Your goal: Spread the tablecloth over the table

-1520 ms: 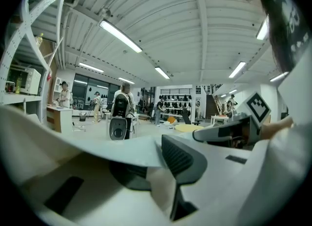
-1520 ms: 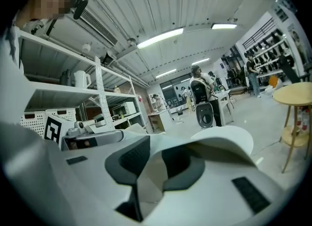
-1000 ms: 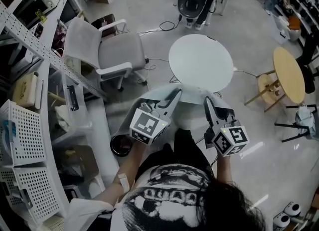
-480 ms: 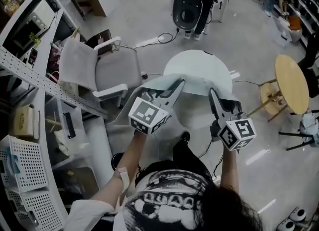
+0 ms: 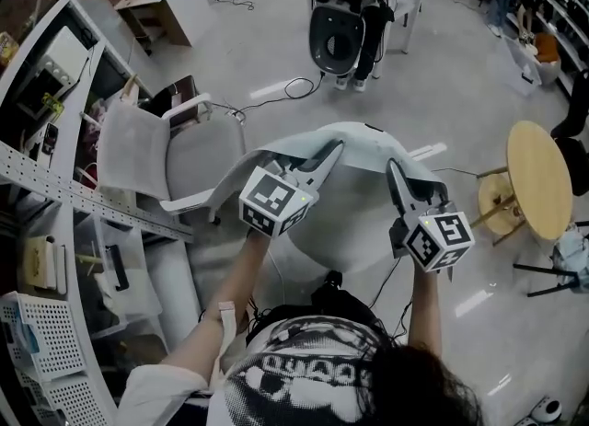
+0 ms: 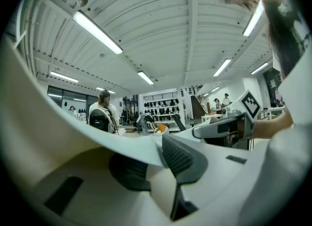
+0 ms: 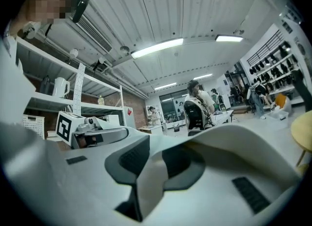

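Observation:
The white tablecloth hangs in the air between both grippers, which pinch its upper edge. In the head view my left gripper holds the left part and my right gripper the right part. The round white table shows only as a strip past the fingertips; the cloth hides the rest of it. In the left gripper view the jaws are shut on a fold of cloth. In the right gripper view the jaws clamp a cloth fold too. Both grippers point level.
A grey office chair stands left of the table, with metal shelving further left. A round wooden table is at the right. A black seat and floor cables lie beyond. People stand far off in the room.
Both grippers have carried the cloth forward and a little up. The cloth now hangs over most of the round table, which was fully in sight before.

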A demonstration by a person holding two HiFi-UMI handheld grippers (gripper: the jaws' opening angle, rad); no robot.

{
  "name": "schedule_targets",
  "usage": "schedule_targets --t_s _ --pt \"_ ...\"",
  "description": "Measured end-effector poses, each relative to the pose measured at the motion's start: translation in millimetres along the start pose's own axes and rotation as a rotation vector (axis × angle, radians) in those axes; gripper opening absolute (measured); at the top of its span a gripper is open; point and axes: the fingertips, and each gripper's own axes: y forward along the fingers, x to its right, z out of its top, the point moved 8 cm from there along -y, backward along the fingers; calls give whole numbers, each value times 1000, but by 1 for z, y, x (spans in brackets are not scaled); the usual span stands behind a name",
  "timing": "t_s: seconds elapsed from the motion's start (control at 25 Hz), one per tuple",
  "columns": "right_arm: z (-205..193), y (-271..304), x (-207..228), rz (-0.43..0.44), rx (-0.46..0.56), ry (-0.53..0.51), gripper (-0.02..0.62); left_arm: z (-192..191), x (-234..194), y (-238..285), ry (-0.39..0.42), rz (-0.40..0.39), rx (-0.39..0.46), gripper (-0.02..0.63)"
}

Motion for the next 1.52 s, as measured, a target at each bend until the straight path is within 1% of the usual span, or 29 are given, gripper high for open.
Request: schedule_targets --t_s 0.24,0.32,0.44,0.56,0.72,0.92,1.16,1.36,1.52 --pt "12 25 38 15 19 1 82 2 -25 40 -114 -41 38 72" --pt "15 34 45 16 21 -7 81 2 -35 49 -126 -47 38 72" --pt "24 51 56 9 30 -38 82 7 -51 66 -103 -52 37 72" --pt "39 69 67 -8 51 -69 82 17 -71 85 -82 -70 53 74" --pt "63 94 86 -43 75 -104 81 32 -100 118 -88 -113 95 74" --pt "100 124 111 -116 110 -172 81 54 -139 167 -95 -191 168 74" --pt "151 163 148 -210 153 -262 81 90 -187 234 -95 -291 233 74" --pt "191 190 173 -277 162 -350 81 119 -216 281 -46 -342 266 75" --pt "230 201 186 -321 173 -430 81 150 -230 308 -8 -369 321 75"
